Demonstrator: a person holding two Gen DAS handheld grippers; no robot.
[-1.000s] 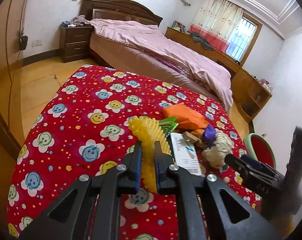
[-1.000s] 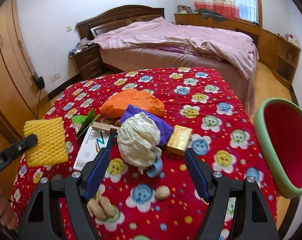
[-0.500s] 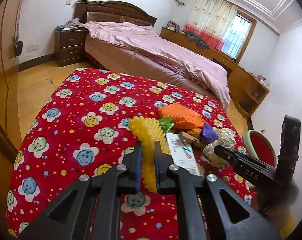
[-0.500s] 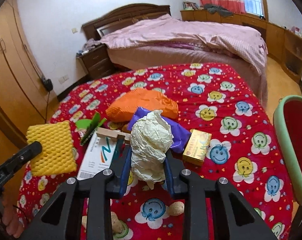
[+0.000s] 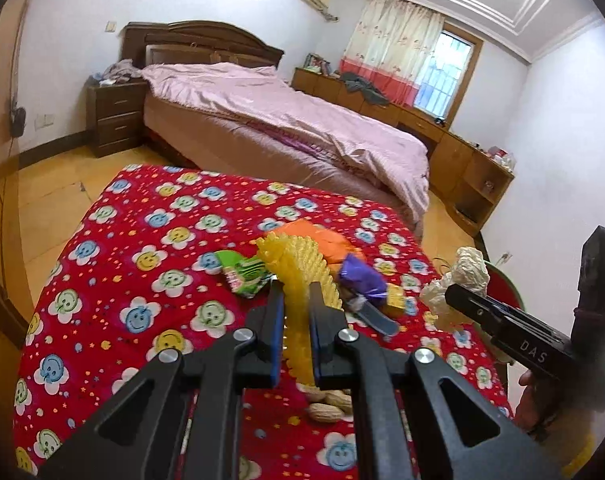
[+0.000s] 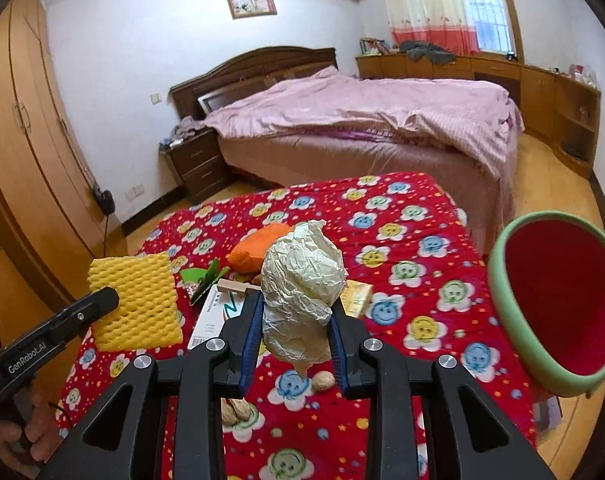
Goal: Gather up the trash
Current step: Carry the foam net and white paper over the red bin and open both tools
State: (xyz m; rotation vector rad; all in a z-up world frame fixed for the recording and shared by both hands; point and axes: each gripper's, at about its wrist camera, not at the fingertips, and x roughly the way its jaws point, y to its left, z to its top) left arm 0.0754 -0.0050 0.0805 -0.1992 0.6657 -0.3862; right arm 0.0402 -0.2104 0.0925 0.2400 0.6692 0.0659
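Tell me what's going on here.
A person is clearing trash off a table covered in a red smiley-flower cloth, with a handheld gripper in each hand. The left gripper is shut on a yellow foam net; the right gripper is shut on a crumpled paper ball, both lifted above the cloth. A red bin with a green rim waits to the right. An orange bag, wrappers and peanuts remain.

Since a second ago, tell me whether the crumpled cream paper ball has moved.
Yes. The crumpled cream paper ball has gone up off the red smiley-flower cloth, clamped in the right gripper; earlier it lay beside the purple wrapper.
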